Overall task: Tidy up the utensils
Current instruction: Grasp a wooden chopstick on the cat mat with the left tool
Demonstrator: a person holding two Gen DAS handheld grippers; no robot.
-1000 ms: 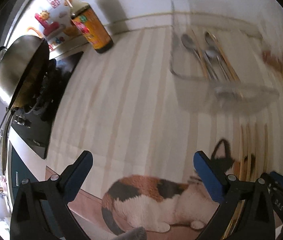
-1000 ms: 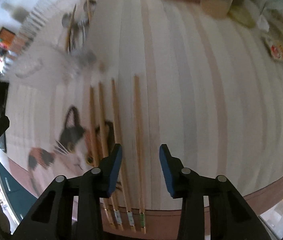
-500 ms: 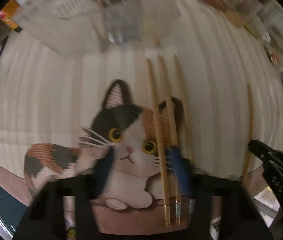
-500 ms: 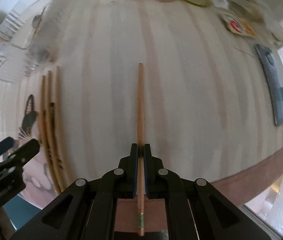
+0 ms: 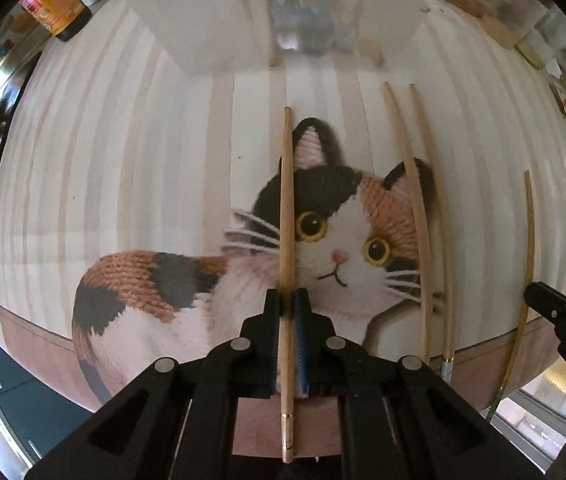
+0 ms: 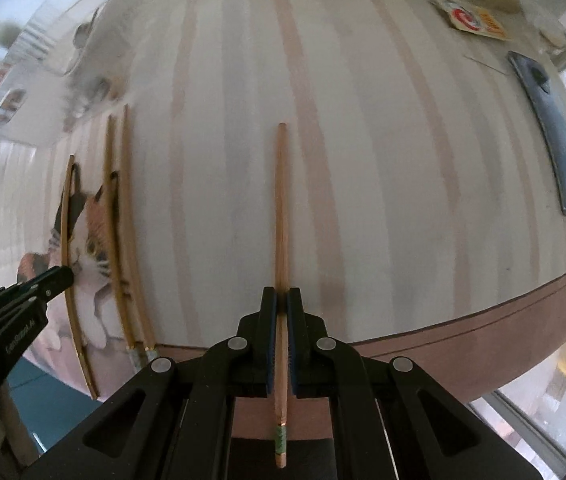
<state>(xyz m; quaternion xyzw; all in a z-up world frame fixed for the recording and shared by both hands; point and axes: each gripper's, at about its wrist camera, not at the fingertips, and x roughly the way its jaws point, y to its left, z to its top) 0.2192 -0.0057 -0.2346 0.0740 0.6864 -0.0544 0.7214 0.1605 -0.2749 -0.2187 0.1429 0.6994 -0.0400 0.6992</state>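
My left gripper (image 5: 287, 304) is shut on a wooden chopstick (image 5: 287, 208) that points away over the cat picture on the striped mat (image 5: 131, 168). My right gripper (image 6: 281, 300) is shut on another chopstick (image 6: 281, 208) with a green band near its end. Two more chopsticks (image 5: 419, 216) lie side by side on the mat between the grippers; they also show in the right wrist view (image 6: 119, 216). A clear plastic utensil tray (image 5: 283, 8) with spoons and chopsticks stands at the far edge of the mat.
A sauce bottle (image 5: 55, 8) stands far left beside the stove. A grey phone (image 6: 551, 128) lies at the right. Packets and jars (image 6: 471, 20) sit along the far side. The table's front edge (image 6: 483, 336) is close beneath both grippers.
My left gripper swung from the empty mat to the chopsticks and closed on one. My right gripper closed on the rightmost chopstick and has kept hold of it.
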